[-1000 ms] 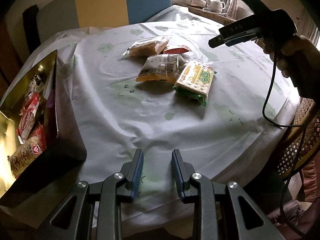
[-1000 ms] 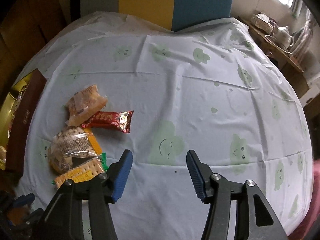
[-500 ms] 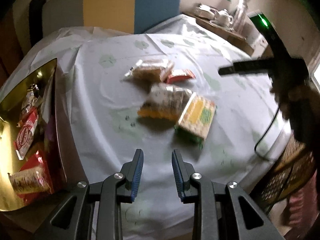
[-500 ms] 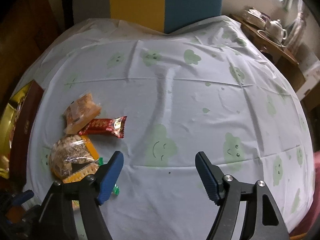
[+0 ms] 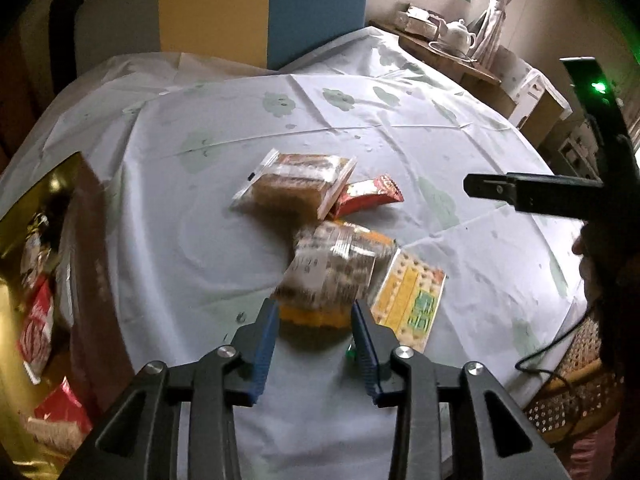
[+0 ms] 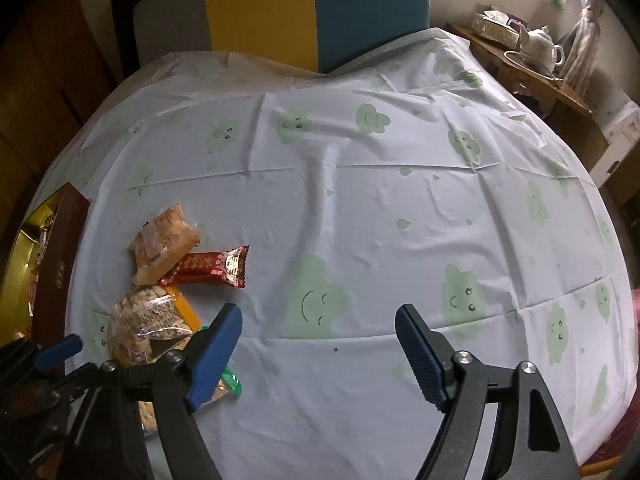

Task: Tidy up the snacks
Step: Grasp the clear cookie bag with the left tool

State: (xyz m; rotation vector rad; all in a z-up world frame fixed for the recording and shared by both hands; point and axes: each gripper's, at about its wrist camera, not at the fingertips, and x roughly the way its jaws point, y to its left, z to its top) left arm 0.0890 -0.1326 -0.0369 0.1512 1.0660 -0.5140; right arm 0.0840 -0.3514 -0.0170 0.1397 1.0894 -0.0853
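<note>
Left wrist view: your left gripper [image 5: 314,318] is opening, nothing clamped yet; the biscuit bag [image 5: 332,270] lies on the worktop [image 5: 460,136] just ahead, its long axis running away from you.

Right wrist view: your right gripper [image 6: 318,330] is opening, empty over bare cloth; that bag [image 6: 146,330] sits off to its left, nearer your left hand.

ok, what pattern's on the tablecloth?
Pale blue tablecloth with green smiley clouds; right wrist view shows it best.

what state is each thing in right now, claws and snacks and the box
left claw: opening, empty, just short of the cracker bag
right claw: opening, empty, over bare cloth
cracker bag: lying sealed on the cloth
clear cake pack: flat, overlapping the red bar
red bar: flat, sealed
yellow biscuit pack: flat beside the cracker bag
gold box: open, snacks inside
</note>
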